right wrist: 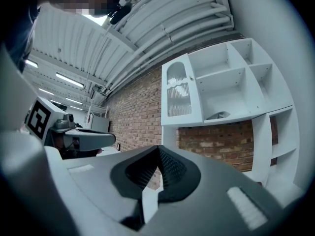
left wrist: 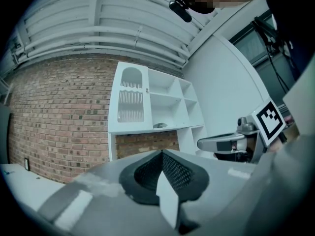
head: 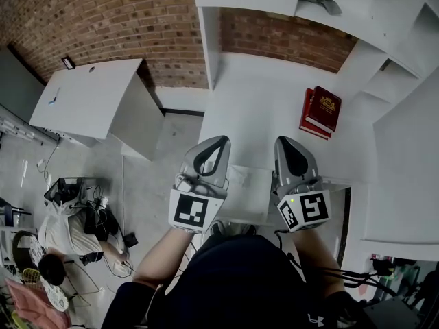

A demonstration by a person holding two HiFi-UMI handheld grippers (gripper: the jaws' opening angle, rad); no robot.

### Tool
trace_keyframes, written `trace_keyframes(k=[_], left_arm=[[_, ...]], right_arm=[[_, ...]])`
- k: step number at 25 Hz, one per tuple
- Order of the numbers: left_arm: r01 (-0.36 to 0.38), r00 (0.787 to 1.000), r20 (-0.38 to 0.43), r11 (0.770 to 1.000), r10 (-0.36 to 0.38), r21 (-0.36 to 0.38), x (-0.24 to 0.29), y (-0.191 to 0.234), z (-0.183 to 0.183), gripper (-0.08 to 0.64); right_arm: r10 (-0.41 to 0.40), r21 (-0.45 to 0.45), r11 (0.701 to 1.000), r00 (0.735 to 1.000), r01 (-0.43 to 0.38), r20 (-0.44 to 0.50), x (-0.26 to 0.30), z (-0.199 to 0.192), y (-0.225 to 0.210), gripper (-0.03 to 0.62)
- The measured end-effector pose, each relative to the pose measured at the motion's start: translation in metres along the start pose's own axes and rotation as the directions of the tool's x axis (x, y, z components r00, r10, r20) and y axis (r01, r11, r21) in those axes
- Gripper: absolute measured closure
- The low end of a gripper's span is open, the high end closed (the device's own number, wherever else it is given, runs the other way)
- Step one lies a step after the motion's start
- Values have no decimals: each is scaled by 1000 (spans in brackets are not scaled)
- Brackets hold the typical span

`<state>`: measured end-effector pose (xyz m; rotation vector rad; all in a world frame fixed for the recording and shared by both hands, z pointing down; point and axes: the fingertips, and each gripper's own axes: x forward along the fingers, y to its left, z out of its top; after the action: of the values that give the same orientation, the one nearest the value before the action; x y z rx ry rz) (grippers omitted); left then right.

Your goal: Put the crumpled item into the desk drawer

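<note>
- left gripper [head: 212,146] and right gripper [head: 289,146] held side by side at 6 o'clock over the white desk [head: 254,101]; both pairs of jaws pressed together, nothing between them
- grey crumpled item [head: 319,3] lies on a white shelf [head: 353,27] at 1 o'clock, well apart from both
- red book [head: 319,112] on the desk at 2 o'clock

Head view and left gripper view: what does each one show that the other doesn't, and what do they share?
Only the head view shows the red books on the desk, the side table and the floor. Only the left gripper view shows the ceiling, and that the left gripper is shut and empty. Both show the brick wall, the shelves, the crumpled item on a shelf, and the right gripper.
</note>
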<state>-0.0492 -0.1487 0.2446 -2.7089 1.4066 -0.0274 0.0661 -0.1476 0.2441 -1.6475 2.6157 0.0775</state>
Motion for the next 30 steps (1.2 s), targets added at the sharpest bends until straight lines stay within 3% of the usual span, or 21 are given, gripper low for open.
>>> trace_keyframes(k=[30], left_arm=[[0, 1000, -20, 1000, -1, -9, -5, 0, -9, 558]], right_arm=[[12, 26, 1000, 1000, -11, -23, -3, -10, 5, 591]])
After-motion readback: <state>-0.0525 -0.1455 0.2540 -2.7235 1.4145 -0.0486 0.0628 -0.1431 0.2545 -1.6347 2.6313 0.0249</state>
